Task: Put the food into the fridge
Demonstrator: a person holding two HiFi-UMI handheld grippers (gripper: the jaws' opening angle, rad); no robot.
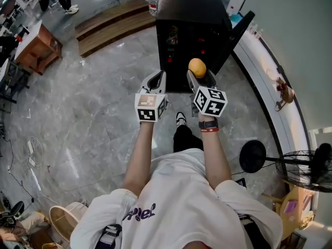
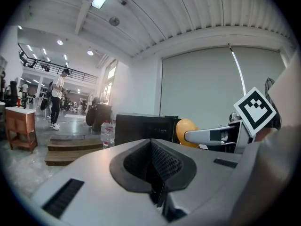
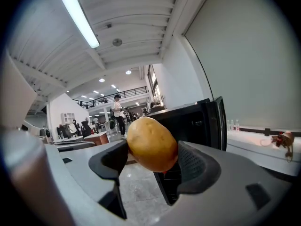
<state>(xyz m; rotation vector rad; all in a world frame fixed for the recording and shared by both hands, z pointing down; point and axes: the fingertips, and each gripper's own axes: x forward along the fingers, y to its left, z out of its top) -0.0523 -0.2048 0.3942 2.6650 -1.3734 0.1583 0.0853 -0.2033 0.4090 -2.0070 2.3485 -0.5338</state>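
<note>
Potato [image 3: 152, 144]: clamped between the jaws of the right hand-held gripper [image 1: 198, 75], carried in the air above the floor [image 1: 93, 102] and short of the fridge [image 1: 192, 14].

Fridge: small, black, standing on the grey marble floor, door [image 1: 236, 35] swung open to the right. Its interior is dark and the shelves cannot be made out.

Left hand-held gripper [image 1: 157, 81]: jaws together with nothing between them, held just beside the right one.

Pose: both forearms are extended forward, roughly parallel, with the jaws pointing toward the fridge opening.

Step in hand, as judged: transport of the potato, with placement not yet made. The next move calls for lowering the right gripper, reaching in clear of the door edge, and seating the potato on a shelf before release, since its round shape may let it roll.
</note>
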